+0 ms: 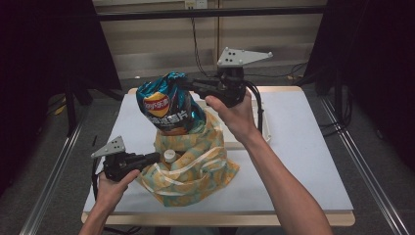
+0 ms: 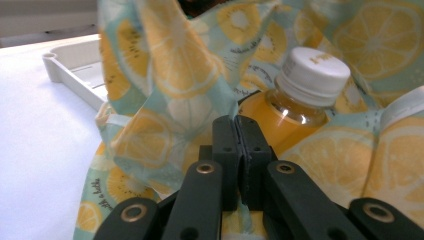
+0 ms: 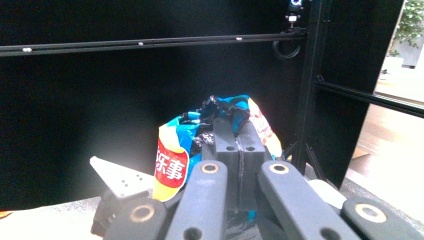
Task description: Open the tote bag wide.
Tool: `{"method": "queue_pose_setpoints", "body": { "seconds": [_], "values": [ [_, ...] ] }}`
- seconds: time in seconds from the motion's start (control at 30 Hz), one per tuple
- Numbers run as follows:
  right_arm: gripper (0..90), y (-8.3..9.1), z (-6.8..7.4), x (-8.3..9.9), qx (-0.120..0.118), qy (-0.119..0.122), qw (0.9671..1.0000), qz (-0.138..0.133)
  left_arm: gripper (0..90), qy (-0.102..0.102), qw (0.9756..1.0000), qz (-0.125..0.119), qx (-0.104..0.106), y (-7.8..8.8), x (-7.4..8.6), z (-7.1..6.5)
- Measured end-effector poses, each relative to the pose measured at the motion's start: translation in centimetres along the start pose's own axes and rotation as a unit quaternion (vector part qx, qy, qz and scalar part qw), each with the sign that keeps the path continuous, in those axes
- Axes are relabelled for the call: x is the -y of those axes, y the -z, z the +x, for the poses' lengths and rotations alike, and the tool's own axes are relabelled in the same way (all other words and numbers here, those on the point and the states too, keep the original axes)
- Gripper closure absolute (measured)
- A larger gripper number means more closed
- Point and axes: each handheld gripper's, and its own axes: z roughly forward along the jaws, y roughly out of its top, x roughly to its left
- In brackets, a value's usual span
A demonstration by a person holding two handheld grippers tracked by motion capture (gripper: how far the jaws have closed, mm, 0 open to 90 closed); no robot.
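Note:
A blue crisp bag hangs over the mouth of a lemon-print cloth bag in the middle of the table. My right gripper is shut on the crisp bag's crumpled top, and the right gripper view shows its jaws pinching the crisp bag. My left gripper sits low at the cloth bag's left side, shut on a fold of the cloth bag between its pads. A juice bottle with a white cap stands inside the bag, just past the left jaws.
The white table has free room to the right of the bag. A shallow white tray lies behind the cloth bag, its edge showing by the right forearm. Dark curtains and a metal frame surround the table.

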Motion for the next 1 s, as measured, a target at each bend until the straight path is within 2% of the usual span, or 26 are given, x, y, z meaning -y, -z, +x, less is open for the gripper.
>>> {"method": "queue_pose_setpoints", "body": {
  "seconds": [0.17,0.3,0.53,0.67,0.83,1.0],
  "values": [
    [90.0,-0.8,0.4,-0.3,-0.002,0.004,0.9999,-0.013,88.7,0.005,1.0,0.004,-0.004,0.0,0.5,0.4],
    [90.0,-1.2,0.5,-0.8,0.0,0.005,0.9999,-0.014,88.7,0.007,0.9998,0.017,-0.004,-0.1,1.1,0.5],
    [90.0,-0.8,0.6,-2.7,0.008,0.015,0.9995,-0.026,88.9,0.011,0.9995,0.029,-0.001,-0.4,1.6,0.6],
    [90.0,-0.5,0.5,-3.4,0.012,0.017,0.9993,-0.032,89.0,0.006,0.9992,0.041,-0.001,-0.6,1.8,0.4],
    [90.0,-0.1,0.0,-3.5,0.019,0.016,0.9992,-0.032,88.8,0.007,0.9993,0.035,-0.003,-0.1,1.9,0.4],
    [90.0,0.3,-0.8,-3.7,0.03,0.01,0.9991,-0.028,88.0,0.021,0.9995,0.025,-0.005,0.6,2.5,0.8]
  ]
}}
